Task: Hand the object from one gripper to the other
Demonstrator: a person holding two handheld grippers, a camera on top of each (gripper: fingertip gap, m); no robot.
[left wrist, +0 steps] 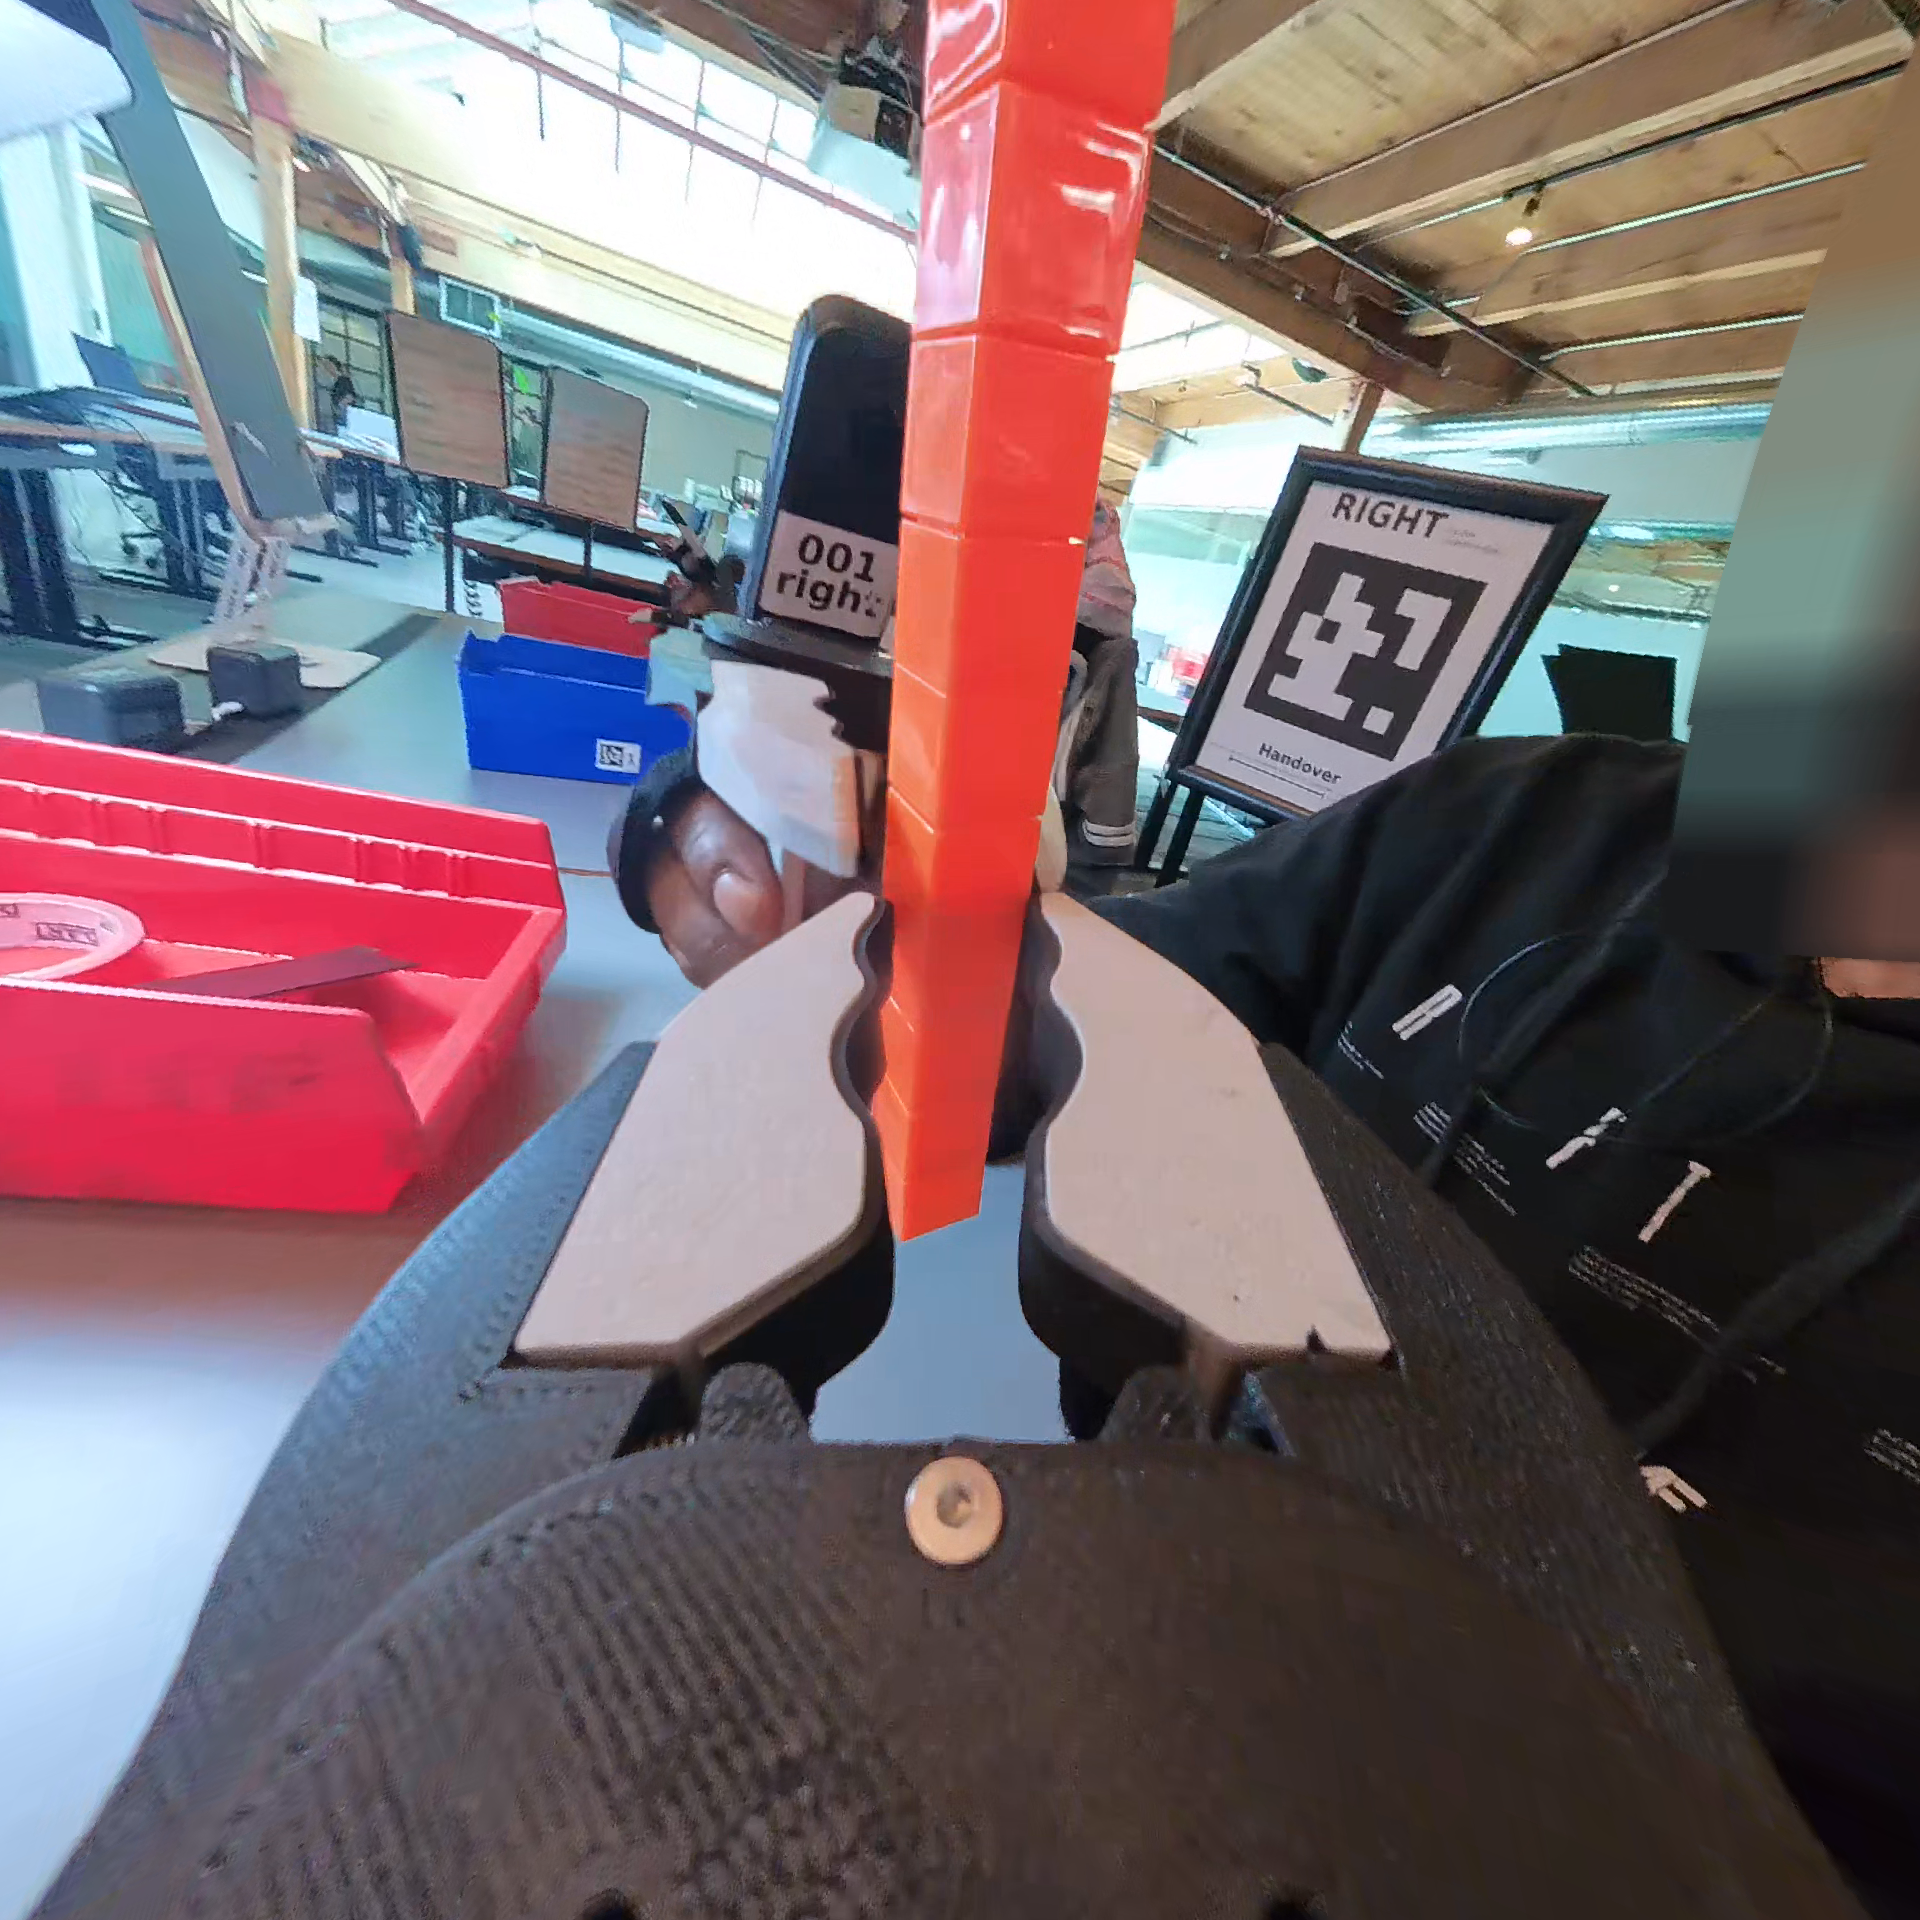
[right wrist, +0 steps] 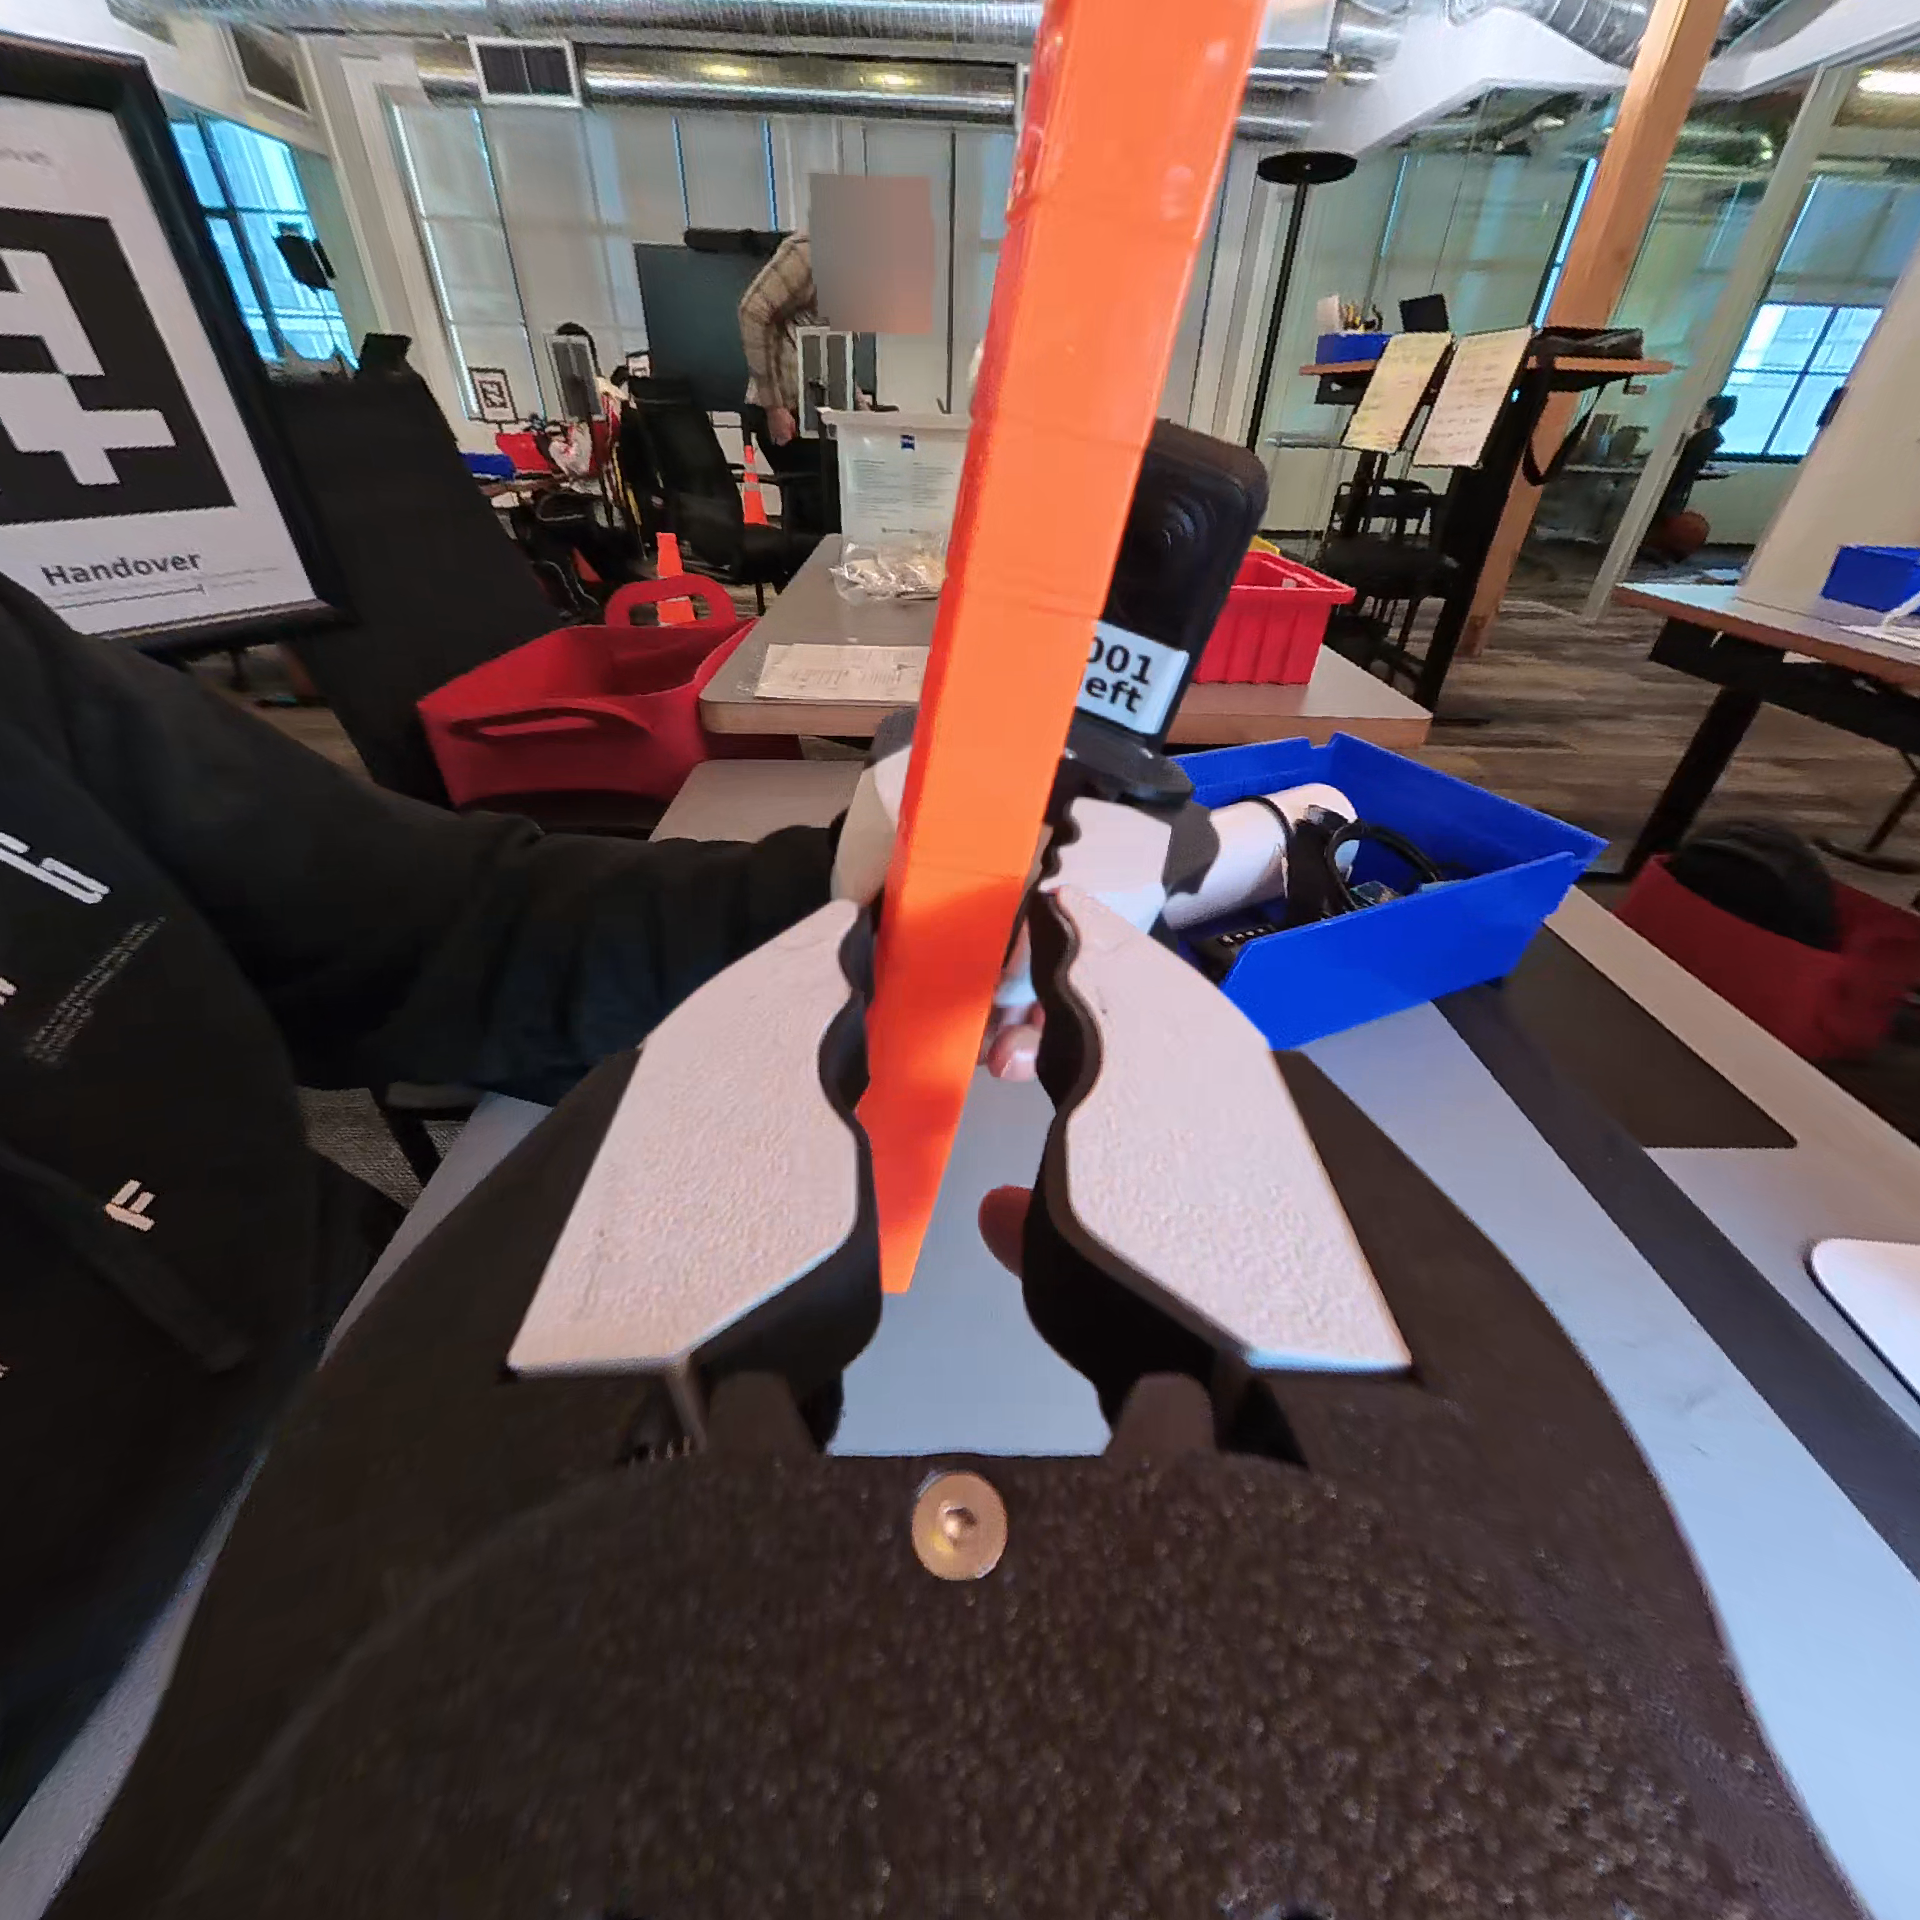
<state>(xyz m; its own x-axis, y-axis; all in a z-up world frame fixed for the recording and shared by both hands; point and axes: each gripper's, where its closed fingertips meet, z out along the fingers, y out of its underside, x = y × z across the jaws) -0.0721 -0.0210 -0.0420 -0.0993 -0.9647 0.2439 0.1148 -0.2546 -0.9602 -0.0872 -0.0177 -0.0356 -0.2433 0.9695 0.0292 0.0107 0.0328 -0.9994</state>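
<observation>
while upright, orange bar (left wrist: 987,644) between both fingers (left wrist: 727,1132)

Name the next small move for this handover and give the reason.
Probably one gripper should open. The orange block stick stands upright between the fingers of both the left gripper and the right gripper; which one came second, the pictures do not show.

Red bin (left wrist: 312,1039) beside left gripper (left wrist: 956,914).

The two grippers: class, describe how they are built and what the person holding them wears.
Each gripper, left and right, has a textured black body with a silver screw, two pale grey wavy-edged fingers, and a black camera carrying a white label. The person wears a black printed hoodie with cords.
</observation>
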